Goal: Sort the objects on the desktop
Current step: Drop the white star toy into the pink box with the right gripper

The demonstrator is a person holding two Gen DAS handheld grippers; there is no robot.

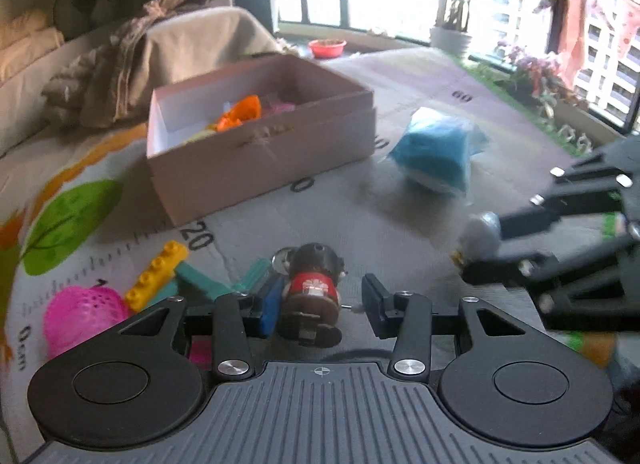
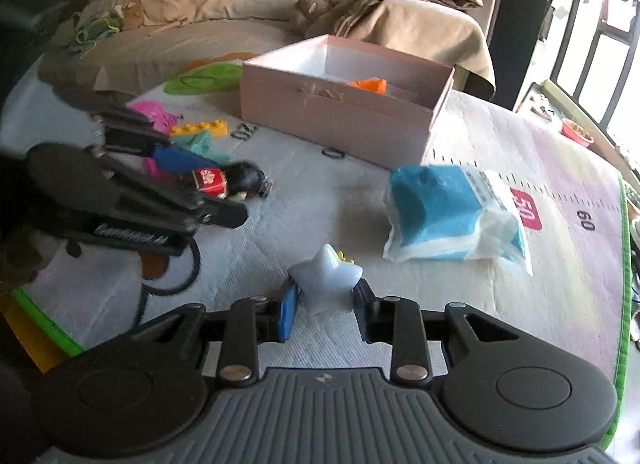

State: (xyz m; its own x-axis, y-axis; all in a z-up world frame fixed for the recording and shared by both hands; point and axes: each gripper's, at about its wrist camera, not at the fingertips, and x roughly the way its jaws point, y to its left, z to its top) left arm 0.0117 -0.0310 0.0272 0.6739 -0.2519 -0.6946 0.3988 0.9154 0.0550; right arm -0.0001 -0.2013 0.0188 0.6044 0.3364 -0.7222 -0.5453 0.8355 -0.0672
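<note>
The left gripper (image 1: 320, 300) bracketed a small doll (image 1: 311, 292) on the mat (image 2: 312, 203), jaws not quite pinching; the right gripper (image 2: 325, 302) was clamped on a pale star toy (image 2: 326, 282). Squeezing the doll firmly before lifting both toward the box (image 2: 340, 111) seemed wise.

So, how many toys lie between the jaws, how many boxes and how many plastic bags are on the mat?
Toys between jaws: 2, doll and star
Box: 1
Plastic bag: 1
Total: 4
</note>
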